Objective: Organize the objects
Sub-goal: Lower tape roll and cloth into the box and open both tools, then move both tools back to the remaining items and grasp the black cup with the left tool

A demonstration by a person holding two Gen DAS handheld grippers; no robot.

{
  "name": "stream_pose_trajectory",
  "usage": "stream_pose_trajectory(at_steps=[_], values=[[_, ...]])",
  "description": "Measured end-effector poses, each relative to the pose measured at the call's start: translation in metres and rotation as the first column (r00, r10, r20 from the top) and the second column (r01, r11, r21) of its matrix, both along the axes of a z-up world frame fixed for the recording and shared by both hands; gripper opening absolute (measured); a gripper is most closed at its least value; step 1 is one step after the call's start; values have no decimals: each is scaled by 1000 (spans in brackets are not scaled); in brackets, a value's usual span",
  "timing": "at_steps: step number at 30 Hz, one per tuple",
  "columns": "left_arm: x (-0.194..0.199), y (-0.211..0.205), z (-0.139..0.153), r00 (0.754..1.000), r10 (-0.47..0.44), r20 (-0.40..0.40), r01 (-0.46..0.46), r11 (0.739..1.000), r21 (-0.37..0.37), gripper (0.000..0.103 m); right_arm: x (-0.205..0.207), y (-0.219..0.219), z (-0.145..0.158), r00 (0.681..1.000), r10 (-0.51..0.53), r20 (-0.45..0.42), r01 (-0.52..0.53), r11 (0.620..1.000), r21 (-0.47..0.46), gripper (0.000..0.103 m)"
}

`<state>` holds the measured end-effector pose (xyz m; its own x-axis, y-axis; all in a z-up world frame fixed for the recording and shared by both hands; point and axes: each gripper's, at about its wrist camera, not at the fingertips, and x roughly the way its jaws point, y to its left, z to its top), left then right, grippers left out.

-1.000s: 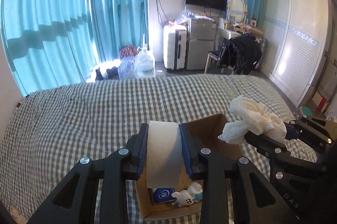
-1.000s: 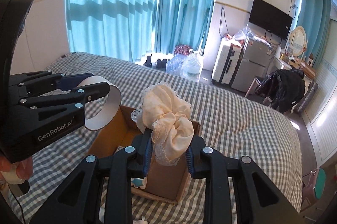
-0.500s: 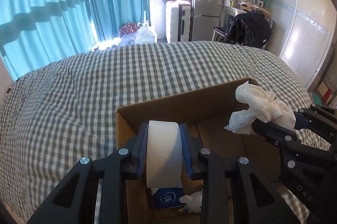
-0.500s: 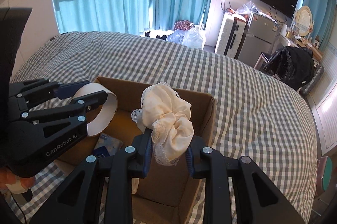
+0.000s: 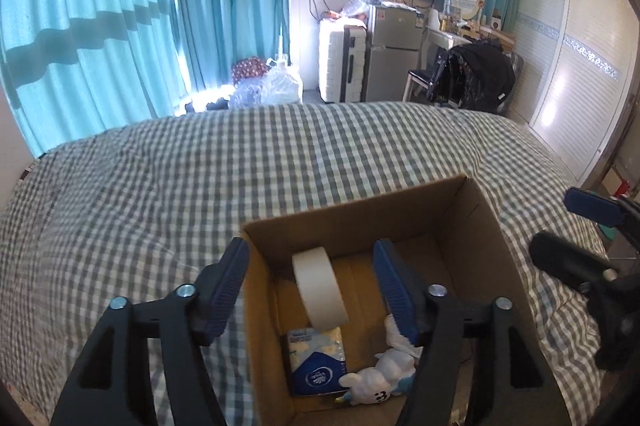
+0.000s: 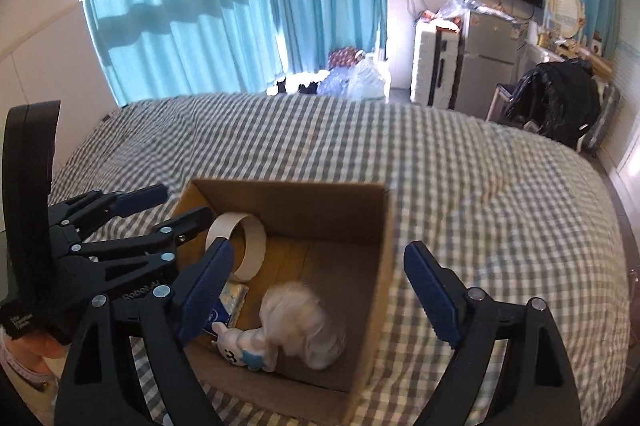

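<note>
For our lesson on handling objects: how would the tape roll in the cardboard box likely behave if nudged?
The tape roll stands on its edge, so it would probably roll or topple. It looks like a thin hollow ring, so likely light. The cardboard box walls should stop it.

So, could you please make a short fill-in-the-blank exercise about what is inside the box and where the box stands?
1. The cardboard box stands on a bed covered with a ______ sheet.
2. The tape roll lies ______ the box.
3. The cream cloth scrunchie lies beside a small white ______ toy.
4. The jaws of the left gripper and the right gripper both stand ______.

Missing words: checked; inside; plush; open
</note>
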<state>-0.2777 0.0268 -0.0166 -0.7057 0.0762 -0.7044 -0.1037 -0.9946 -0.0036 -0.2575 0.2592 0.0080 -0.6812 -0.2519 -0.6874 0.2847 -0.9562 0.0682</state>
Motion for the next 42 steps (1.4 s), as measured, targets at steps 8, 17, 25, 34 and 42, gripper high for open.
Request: stream_pose_trajectory(at_steps=[8, 17, 25, 34, 42], values=[[69, -26, 77, 990, 49, -134, -45, 998, 32, 95, 71, 18, 77, 995, -28, -94, 30, 999, 22, 89], [170, -28, 163, 959, -40, -280, 40, 999, -4, 101, 170, 9, 153, 982, 5, -190, 1, 999, 35, 93], [232, -34, 144, 954, -128, -271, 138, 990, 17, 102, 227, -1, 139, 974, 38, -223, -18, 995, 94, 93], [257, -43, 34, 986, 21, -168, -15, 999, 37, 102, 257, 6, 20, 989, -17, -150, 37, 991, 127, 93], [245, -32, -68, 999, 43, 32, -44, 999, 20, 102, 245, 15, -54, 996, -81, -23, 83, 989, 122, 93]])
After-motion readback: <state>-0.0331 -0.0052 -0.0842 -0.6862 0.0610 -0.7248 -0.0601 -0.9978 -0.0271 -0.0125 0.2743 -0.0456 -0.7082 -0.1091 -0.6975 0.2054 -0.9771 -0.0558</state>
